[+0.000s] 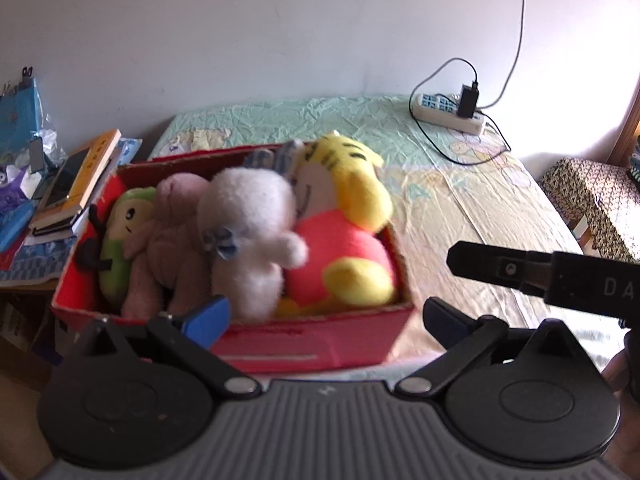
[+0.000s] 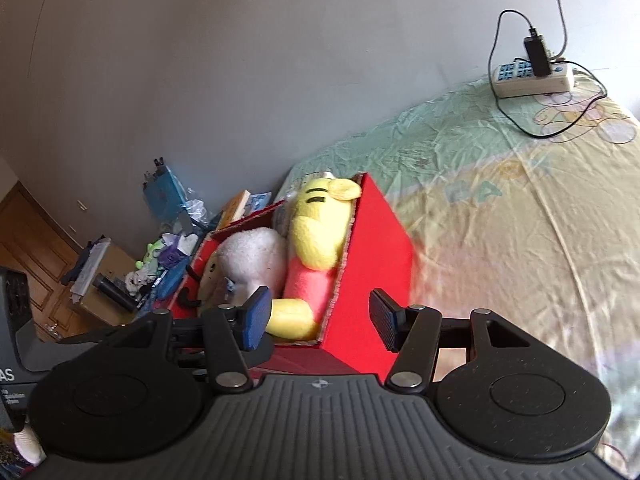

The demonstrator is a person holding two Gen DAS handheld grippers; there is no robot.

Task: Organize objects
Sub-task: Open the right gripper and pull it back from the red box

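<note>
The 4 plush toys are lying packed in the red box [image 1: 320,340] on the bed [image 1: 460,184]. The left gripper [image 1: 326,320] and right gripper [image 2: 320,318] are both standing apart, gripping nothing.

I see a plain pale wall [image 1: 280,40] behind a bed [image 1: 460,184] with a wrinkled green-and-yellow cartoon sheet, a cluttered wooden side table [image 2: 108,264] at its left, and daylight brightening the right.

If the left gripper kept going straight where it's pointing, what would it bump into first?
Probably the red box, near its front wall and right corner. The left gripper is open and empty, aimed down at it. Tilted a bit higher, it might brush the yellow tiger plush instead; depth is hard to judge.
</note>
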